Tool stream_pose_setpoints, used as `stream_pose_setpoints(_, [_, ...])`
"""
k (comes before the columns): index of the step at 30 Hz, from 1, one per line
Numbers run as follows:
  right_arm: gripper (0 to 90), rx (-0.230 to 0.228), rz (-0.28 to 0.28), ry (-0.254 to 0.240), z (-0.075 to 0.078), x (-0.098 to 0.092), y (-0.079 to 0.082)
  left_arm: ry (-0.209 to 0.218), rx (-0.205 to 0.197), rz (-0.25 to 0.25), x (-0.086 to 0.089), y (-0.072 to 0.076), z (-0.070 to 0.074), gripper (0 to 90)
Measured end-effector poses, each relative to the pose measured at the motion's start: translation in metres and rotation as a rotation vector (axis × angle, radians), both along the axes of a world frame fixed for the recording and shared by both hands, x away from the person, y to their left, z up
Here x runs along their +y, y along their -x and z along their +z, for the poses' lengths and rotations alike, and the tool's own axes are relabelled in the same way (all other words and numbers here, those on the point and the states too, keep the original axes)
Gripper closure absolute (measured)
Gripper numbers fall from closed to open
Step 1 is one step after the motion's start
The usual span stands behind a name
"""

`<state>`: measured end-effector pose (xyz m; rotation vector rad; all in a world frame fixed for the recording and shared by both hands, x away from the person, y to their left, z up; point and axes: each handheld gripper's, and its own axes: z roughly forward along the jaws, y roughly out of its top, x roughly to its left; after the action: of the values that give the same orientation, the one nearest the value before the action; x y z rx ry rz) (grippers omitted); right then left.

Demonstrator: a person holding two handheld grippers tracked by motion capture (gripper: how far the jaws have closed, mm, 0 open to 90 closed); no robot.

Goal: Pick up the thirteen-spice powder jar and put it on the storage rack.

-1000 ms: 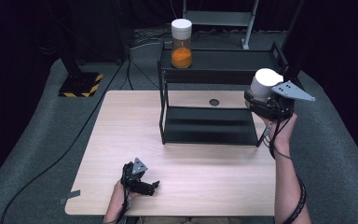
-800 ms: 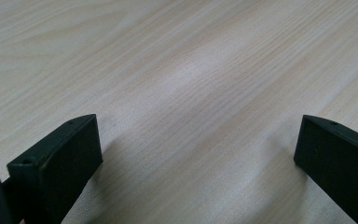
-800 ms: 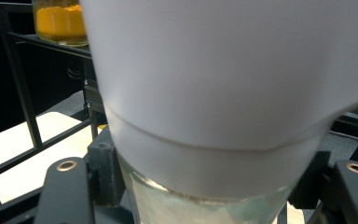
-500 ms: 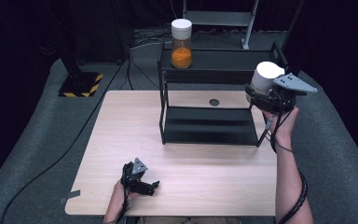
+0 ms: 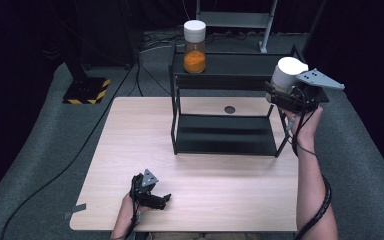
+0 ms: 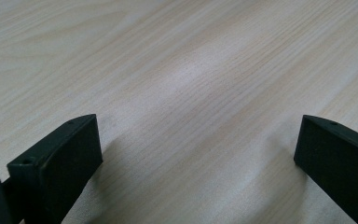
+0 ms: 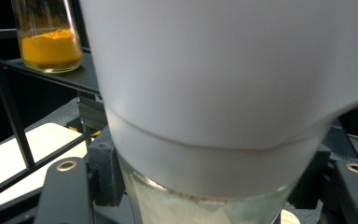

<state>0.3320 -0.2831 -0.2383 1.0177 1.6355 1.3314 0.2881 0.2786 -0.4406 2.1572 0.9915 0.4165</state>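
Observation:
My right gripper [image 5: 280, 95] is shut on a glass jar with a white lid [image 5: 287, 72], held in the air beside the right end of the black shelf rack [image 5: 230, 75], about level with its top shelf. In the right gripper view the jar [image 7: 223, 107] stands close up between the jaws, pale powder visible in its glass below the lid. A second jar with orange powder [image 5: 194, 42] and a white lid stands on the top shelf at the left, the same orange jar [image 7: 51, 39] showing at upper left. My left gripper [image 5: 156, 197] rests open on the wooden table [image 5: 130, 130] near the front edge, nothing between its fingers [image 6: 56, 163].
The rack has a lower shelf [image 5: 225, 135] with nothing on it. A dark round hole [image 5: 229, 109] marks the table behind the rack. A yellow-and-black striped base [image 5: 87, 90] and cables lie on the grey floor at the back left.
My right gripper has risen with the white-lidded jar, from beside the rack's upper frame to about top-shelf height. The left gripper has stayed still.

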Motion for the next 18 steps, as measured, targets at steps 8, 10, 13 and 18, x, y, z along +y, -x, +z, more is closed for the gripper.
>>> stream_pose_setpoints(8, [30.3, -0.009, -0.002, -0.001, 0.011, 0.0, -0.004, 0.0, 0.0, 0.0, 0.0, 0.0, 0.0, 0.0])
stream_pose_setpoints(10, [30.3, -0.011, -0.002, -0.004, 0.013, 0.0, -0.004, 0.0, 0.0, 0.0, 0.0, 0.0, 0.0, 0.0])
stream_pose_setpoints(13, [30.3, -0.012, -0.003, -0.002, 0.017, 0.0, -0.006, 0.0, 0.0, 0.0, 0.0, 0.0, 0.0, 0.0])
stream_pose_setpoints(18, [30.3, -0.014, -0.006, 0.001, 0.024, 0.001, -0.01, 0.0, 0.0, 0.0, 0.0, 0.0, 0.0, 0.1])
